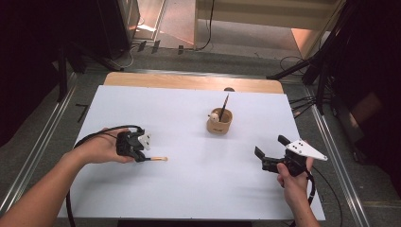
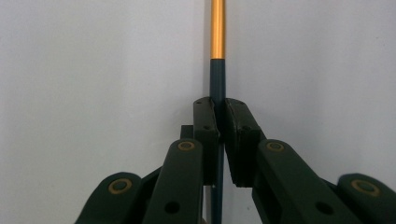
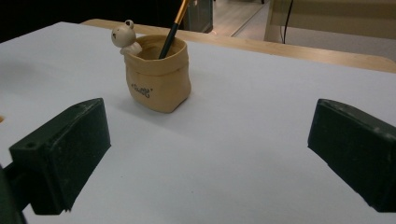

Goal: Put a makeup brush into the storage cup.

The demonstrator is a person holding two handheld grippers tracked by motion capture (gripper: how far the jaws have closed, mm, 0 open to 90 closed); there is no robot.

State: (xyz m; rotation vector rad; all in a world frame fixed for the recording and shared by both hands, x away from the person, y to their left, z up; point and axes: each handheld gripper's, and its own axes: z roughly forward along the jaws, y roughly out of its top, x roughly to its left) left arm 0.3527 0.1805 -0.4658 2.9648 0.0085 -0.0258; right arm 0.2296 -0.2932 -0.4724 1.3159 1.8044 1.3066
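Observation:
A thin brush (image 1: 159, 159) with a dark shaft and a gold-coloured band lies on the white table sheet (image 1: 198, 189) at the front left. My left gripper (image 1: 142, 158) is shut on its dark shaft. In the left gripper view the pads (image 2: 205, 123) press on the brush (image 2: 217, 42) from both sides. A tan pouch-shaped cup (image 1: 219, 122) stands at the middle back with a second brush (image 1: 224, 106) leaning in it and a small bear figure (image 3: 124, 36) on its rim. My right gripper (image 1: 271, 146) is open at the front right and points toward the cup (image 3: 159, 79), well short of it.
The white sheet covers a wooden tabletop whose bare strip (image 1: 189, 81) shows at the back. Metal rails run along both sides of the table. Dark stand legs and cables (image 1: 307, 71) lie on the floor at the back right.

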